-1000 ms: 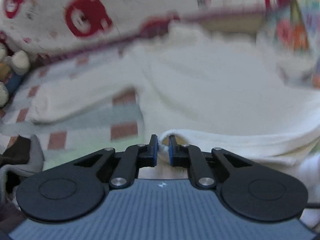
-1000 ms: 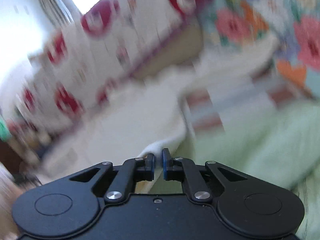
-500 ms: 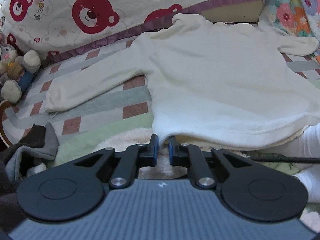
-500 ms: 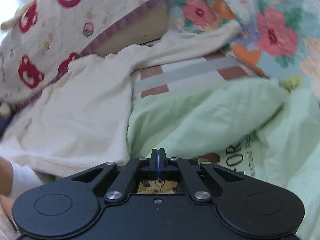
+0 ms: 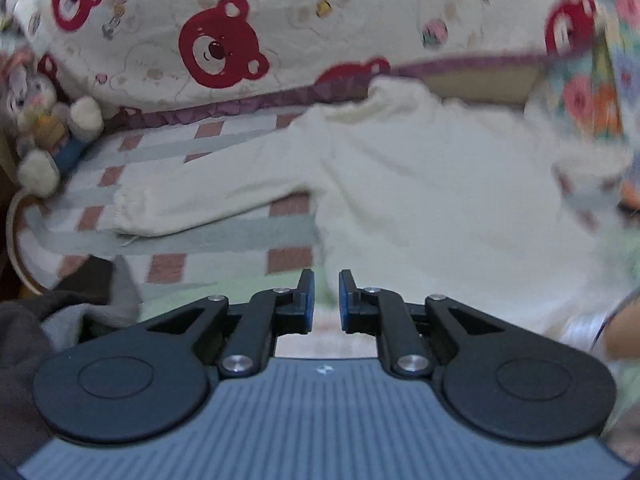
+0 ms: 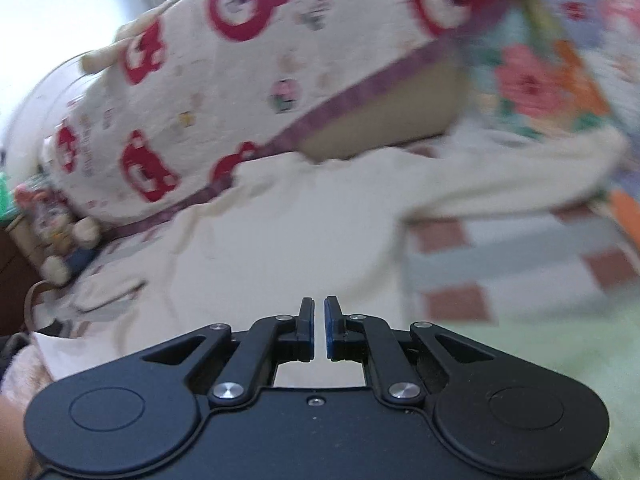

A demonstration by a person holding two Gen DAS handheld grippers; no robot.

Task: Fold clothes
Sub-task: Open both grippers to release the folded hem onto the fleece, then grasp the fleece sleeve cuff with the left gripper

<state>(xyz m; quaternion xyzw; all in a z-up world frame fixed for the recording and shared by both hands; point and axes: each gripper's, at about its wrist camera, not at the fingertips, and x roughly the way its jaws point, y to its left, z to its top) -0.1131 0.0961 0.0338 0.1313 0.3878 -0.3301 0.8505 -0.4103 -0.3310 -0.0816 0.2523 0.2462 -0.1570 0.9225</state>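
Observation:
A cream long-sleeved sweater (image 5: 420, 184) lies spread flat on the checked bed cover, one sleeve reaching left. It also shows in the right wrist view (image 6: 288, 240). My left gripper (image 5: 323, 300) is open by a narrow gap and empty, hovering above the sweater's lower left hem. My right gripper (image 6: 316, 328) is open by a small gap and empty, above the sweater's lower body.
A bear-print quilt (image 5: 248, 36) is heaped at the back. A plush toy (image 5: 44, 132) sits at the far left. Dark grey clothes (image 5: 52, 320) lie at the near left. A floral blanket (image 6: 552, 76) and a green blanket (image 6: 560, 352) lie on the right.
Both grippers let go of the sweater hem after laying it flat. The left jaws opened a little wider. The right jaws went from shut to slightly open, and it swung left over the sweater.

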